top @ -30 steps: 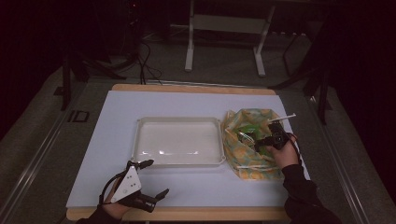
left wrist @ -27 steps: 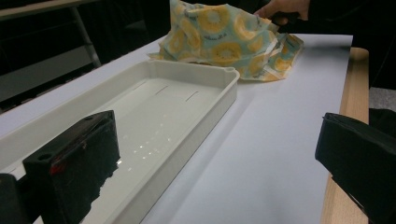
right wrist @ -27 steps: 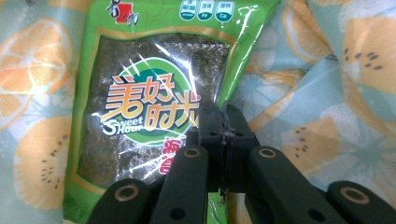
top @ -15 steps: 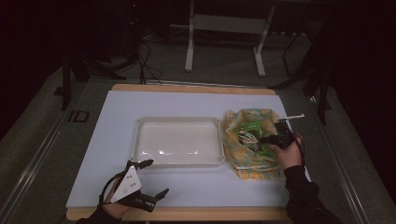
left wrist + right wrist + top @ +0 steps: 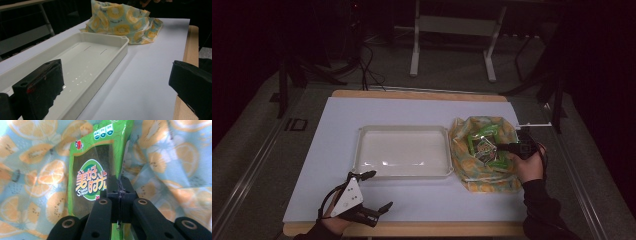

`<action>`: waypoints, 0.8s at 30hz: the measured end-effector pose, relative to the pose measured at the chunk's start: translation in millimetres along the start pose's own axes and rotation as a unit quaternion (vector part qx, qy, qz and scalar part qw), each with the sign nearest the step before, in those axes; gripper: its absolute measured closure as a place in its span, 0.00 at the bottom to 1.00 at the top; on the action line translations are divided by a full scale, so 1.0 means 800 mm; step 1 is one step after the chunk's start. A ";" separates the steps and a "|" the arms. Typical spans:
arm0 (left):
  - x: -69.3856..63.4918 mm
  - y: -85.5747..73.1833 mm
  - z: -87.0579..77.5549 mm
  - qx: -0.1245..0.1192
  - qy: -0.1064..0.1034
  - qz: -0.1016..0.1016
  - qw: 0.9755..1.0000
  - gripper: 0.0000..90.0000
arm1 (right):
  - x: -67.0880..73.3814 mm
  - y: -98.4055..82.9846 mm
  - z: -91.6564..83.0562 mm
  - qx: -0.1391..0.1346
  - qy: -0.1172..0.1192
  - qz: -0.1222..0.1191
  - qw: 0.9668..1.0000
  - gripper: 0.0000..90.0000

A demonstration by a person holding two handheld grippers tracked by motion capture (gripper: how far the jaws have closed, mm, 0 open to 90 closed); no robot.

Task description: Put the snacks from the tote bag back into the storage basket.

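A green snack packet point(image 5: 100, 165) with a clear window hangs in front of the orange-print cloth bag point(image 5: 30, 170). My right gripper point(image 5: 120, 185) is shut on the packet's lower edge. From above, the same packet point(image 5: 484, 147) sits just over the open mouth of the bag point(image 5: 484, 172) at the table's right, with my right gripper point(image 5: 501, 147) reaching in from the right. A white tray point(image 5: 404, 131) lies mid-table, with nothing in it. My left gripper point(image 5: 377, 192) rests open near the front edge, its jaws wide apart beside the tray point(image 5: 100, 41).
A white sheet point(image 5: 337, 125) covers the wooden table point(image 5: 412, 94). The cloth bag point(image 5: 120, 22) lies beyond the tray's far corner. Metal stand legs point(image 5: 452, 45) rise behind the table on a dark floor.
My right gripper has lifted the green packet a little up out of the cloth bag. The left gripper has stayed where it was.
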State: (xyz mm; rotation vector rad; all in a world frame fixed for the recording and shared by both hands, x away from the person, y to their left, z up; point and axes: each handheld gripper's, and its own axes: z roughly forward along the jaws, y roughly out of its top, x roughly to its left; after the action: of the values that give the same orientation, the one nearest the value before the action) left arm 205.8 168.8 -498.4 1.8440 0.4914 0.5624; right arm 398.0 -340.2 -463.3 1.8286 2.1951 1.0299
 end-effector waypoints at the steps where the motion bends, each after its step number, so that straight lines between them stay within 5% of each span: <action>1: 0.000 0.000 0.000 0.000 0.000 0.000 1.000 0.00 | 0.000 0.000 -0.002 0.001 -0.001 -0.001 1.000 0.99; 24: -0.001 0.000 0.001 0.002 0.000 0.001 1.000 0.00 | -0.028 0.001 -0.056 -0.066 0.006 0.040 0.997 0.99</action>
State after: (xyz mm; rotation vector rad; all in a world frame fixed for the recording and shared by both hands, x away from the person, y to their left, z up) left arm 205.8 168.0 -498.5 1.8489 0.4917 0.5629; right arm 382.9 -379.3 -436.1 1.8702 2.0221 1.1743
